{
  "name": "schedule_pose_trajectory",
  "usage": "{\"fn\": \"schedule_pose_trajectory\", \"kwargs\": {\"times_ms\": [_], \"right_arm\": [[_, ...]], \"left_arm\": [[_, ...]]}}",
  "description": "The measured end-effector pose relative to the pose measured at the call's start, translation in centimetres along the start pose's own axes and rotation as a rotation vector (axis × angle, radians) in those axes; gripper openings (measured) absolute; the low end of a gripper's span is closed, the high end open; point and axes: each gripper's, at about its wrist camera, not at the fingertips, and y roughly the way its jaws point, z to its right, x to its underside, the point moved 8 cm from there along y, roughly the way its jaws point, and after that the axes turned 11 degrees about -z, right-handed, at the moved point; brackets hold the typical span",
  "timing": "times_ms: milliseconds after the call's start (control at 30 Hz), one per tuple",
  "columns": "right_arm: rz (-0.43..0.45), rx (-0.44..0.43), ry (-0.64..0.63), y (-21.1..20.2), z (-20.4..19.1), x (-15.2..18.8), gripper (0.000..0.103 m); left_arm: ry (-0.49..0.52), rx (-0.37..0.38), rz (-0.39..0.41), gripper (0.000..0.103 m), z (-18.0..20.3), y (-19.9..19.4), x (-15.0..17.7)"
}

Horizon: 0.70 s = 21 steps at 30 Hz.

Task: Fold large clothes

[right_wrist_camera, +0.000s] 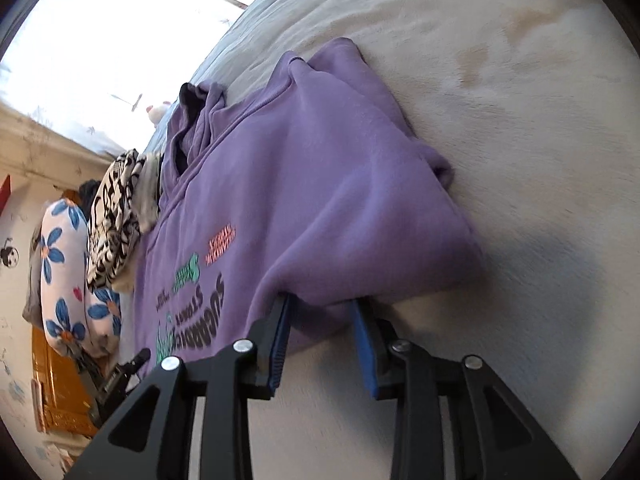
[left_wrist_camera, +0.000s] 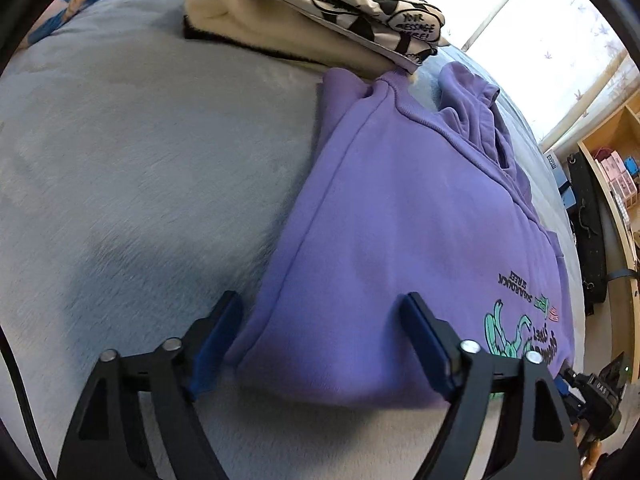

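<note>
A purple sweatshirt (left_wrist_camera: 392, 216) with a green and black print lies partly folded on a pale blue bed cover (left_wrist_camera: 140, 168). My left gripper (left_wrist_camera: 324, 316) is open, its blue-padded jaws set wide to either side of the sweatshirt's near left corner. In the right wrist view the sweatshirt (right_wrist_camera: 320, 184) has one side folded over the middle. My right gripper (right_wrist_camera: 324, 312) is open, its fingertips tucked just under the near folded edge, the cloth draping over them.
A stack of folded clothes (left_wrist_camera: 320, 12), black-and-white print on top of cream, lies at the far side of the bed. A flowered pillow (right_wrist_camera: 64, 264) lies beyond it. Wooden shelves (left_wrist_camera: 616, 168) stand at the right.
</note>
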Motion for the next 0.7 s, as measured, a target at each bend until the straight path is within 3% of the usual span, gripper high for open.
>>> {"fn": "schedule_pose_trajectory", "kwargs": {"times_ms": [67, 200, 367, 633, 700], "right_arm": [[0.009, -0.016, 0.018, 0.4, -0.1, -0.5, 0.033], [0.024, -0.074, 0.058, 0.2, -0.2, -0.7, 0.039], [0.034, -0.23, 0.146, -0.8, 1.1, 0.0, 0.042], [0.042, -0.201, 0.22, -1.6, 3.4, 1.4, 0.043], [0.061, -0.205, 0.193, -1.8, 2.9, 1.1, 0.063]], "left_arm": [[0.022, -0.008, 0.001, 0.093, 0.6, 0.5, -0.2], [0.045, -0.042, 0.023, 0.094, 1.7, 1.1, -0.6], [0.01, -0.007, 0.033, 0.094, 1.8, 1.2, -1.2], [-0.002, 0.031, 0.035, 0.093, 1.6, 1.2, -1.3], [0.012, 0.015, 0.035, 0.093, 1.8, 1.3, -1.3]]}}
